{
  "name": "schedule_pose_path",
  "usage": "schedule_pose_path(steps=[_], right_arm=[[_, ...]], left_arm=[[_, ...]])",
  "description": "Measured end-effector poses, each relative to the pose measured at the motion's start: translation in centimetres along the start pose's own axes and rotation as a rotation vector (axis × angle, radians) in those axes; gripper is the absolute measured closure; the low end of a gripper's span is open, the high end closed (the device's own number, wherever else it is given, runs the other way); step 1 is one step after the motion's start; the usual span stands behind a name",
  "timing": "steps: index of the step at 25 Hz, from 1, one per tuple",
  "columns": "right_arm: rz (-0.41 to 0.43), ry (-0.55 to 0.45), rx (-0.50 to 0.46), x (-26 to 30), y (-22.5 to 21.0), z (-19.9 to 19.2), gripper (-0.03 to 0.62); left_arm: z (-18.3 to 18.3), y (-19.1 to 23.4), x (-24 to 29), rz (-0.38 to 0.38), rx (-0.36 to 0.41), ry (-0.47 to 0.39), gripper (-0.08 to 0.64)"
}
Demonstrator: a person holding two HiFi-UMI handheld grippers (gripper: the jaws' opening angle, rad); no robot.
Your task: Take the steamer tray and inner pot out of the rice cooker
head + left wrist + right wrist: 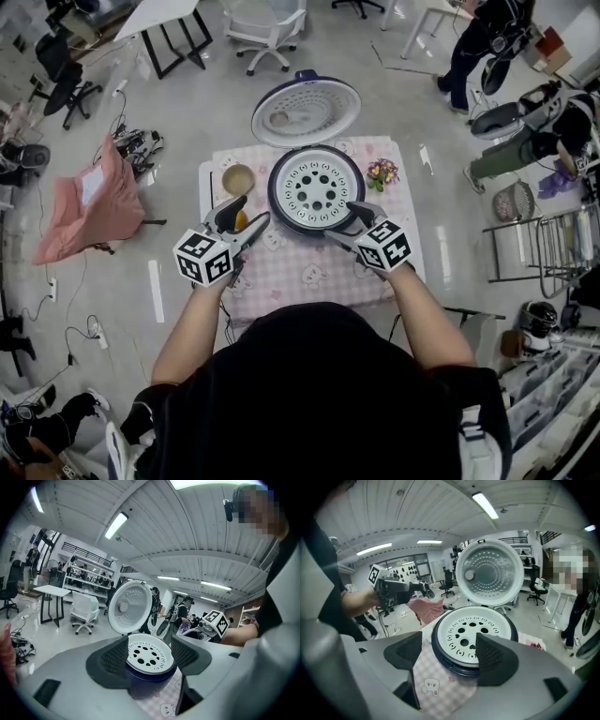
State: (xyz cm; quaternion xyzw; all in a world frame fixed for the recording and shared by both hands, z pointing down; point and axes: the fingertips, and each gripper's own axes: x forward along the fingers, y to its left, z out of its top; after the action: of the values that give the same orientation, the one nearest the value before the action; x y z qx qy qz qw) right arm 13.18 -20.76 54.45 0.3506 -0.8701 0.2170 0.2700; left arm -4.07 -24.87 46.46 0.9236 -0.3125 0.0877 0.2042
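A dark blue rice cooker [277,208] stands on the table with its round lid [306,112] flipped open behind it. A white steamer tray [316,188] with holes sits in its top; the inner pot is hidden under it. My left gripper [247,223] is open at the cooker's front left, empty. My right gripper [352,223] is open at its front right rim, also empty. In the left gripper view the steamer tray [149,654] shows between the jaws. The right gripper view shows the steamer tray [471,635] just past the jaws and the lid [489,572] upright.
The table [309,277] has a pink checked cloth. A tan bowl [238,178] stands at its left and a small flower bunch [381,172] at its right. Chairs, a pink draped stand [89,202], cables and people surround the table.
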Motion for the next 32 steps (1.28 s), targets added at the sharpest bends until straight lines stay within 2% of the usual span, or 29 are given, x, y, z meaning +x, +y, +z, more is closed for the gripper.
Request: schedule_pose_path(steps=[4,13,21,25,32], right_arm=[[0.093,0.131,-0.107,2.1,0.9,-2.0,0.229],[0.207,0.301,-0.302,6.0,2.8,-3.3,0.275],[0.3,0.497,-0.509,8.5,4.4,-4.9,0.304],[0.336,0.577,-0.56,9.2,4.9,-6.0,0.318],[0.338,0.656,-0.618,9.7,4.4,-6.6,0.354]], left_arm=[[-1.2,0.1,0.1,0.029,-0.035,-0.001,0.268],[-4.1,2.5,-1.7,0.114,-0.14,-0.008,0.268],[-5.8,3.0,-2.3,0.15,-0.193,-0.018,0.268],[-6.6,3.4,-3.0,0.174,-0.214,-0.023,0.268],[-7.6,3.4,-3.5,0.179,-0.245,-0.033,0.27]])
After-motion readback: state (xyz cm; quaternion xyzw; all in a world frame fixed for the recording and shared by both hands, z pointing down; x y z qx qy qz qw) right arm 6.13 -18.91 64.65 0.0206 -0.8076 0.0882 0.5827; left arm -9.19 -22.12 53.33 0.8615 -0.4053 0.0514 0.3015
